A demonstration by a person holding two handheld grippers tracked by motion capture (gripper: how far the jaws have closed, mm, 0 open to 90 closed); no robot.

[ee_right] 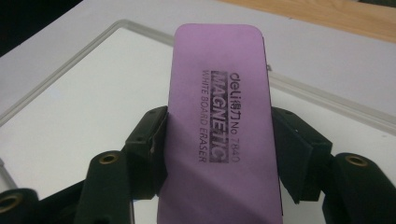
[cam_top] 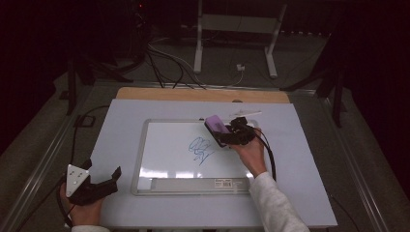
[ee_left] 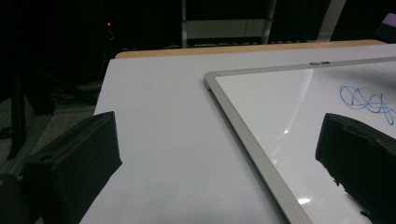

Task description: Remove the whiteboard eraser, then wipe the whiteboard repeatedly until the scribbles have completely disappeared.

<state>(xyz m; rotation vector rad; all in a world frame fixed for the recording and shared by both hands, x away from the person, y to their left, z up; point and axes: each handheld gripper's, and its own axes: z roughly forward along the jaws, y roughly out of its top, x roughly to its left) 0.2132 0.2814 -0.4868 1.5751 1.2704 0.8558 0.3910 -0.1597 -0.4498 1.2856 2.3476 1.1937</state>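
I had the eraser [ee_right: 219, 140] pinched in my right gripper [cam_top: 231, 134] at two o'clock of the scribble [cam_top: 201, 150], ready to wipe it, while my left gripper [cam_top: 99, 183] sat open.

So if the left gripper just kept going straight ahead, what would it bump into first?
Probably nothing soon. The left gripper points along the white table, its open fingers straddling the whiteboard's grey frame. If it rides low, that frame comes first; depth is hard to judge.

Light: dim, dark surround | Glare: streaks on whiteboard [cam_top: 167, 159] | Focus: high view perhaps slightly soft
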